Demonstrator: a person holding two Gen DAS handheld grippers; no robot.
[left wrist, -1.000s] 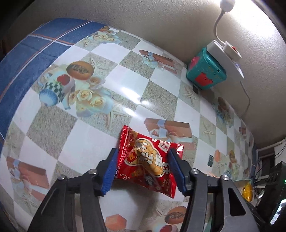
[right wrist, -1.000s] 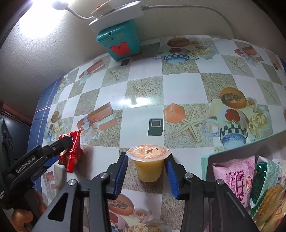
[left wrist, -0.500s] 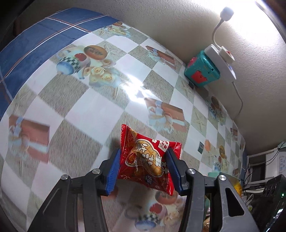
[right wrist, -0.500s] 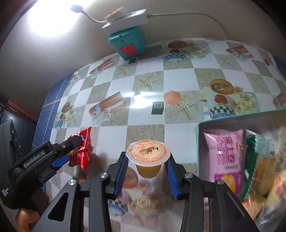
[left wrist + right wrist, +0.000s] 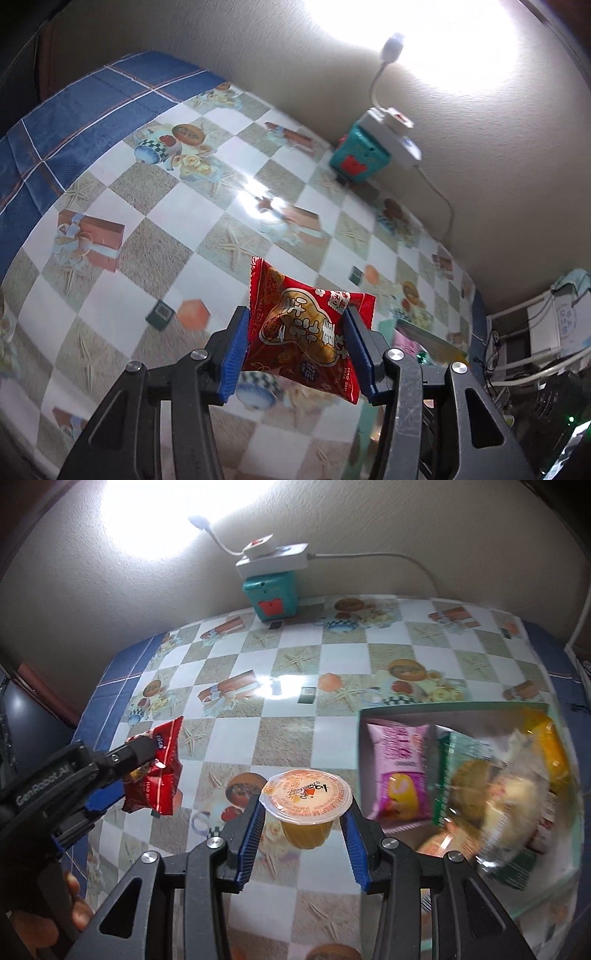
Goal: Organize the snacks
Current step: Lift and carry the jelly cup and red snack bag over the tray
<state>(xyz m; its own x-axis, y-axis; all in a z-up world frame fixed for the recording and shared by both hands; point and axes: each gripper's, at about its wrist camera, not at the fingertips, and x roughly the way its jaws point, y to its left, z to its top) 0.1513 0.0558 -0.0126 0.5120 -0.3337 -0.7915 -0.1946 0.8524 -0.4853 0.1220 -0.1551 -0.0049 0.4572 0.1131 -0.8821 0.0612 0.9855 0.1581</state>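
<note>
My left gripper (image 5: 297, 347) is shut on a red snack packet (image 5: 306, 325) and holds it in the air above the patterned tablecloth. The packet also shows in the right wrist view (image 5: 157, 771), at the left, with the left gripper (image 5: 122, 764) on it. My right gripper (image 5: 304, 823) is shut on an orange jelly cup (image 5: 306, 808) with a printed foil lid, held above the table just left of the snack box (image 5: 454, 707). The box holds a pink packet (image 5: 400, 771), a green packet (image 5: 461, 768) and several other snacks, blurred.
A teal box (image 5: 271, 590) with a white power strip (image 5: 273, 557) and a lamp on top stands against the back wall. A cable (image 5: 406, 559) runs right along the wall. The blue cloth border (image 5: 74, 110) marks the table's left side. Shelving and wires (image 5: 546, 332) stand at the right.
Both grippers have risen and moved toward the snack box with their loads still held. More of the box and its contents now show in the right wrist view.
</note>
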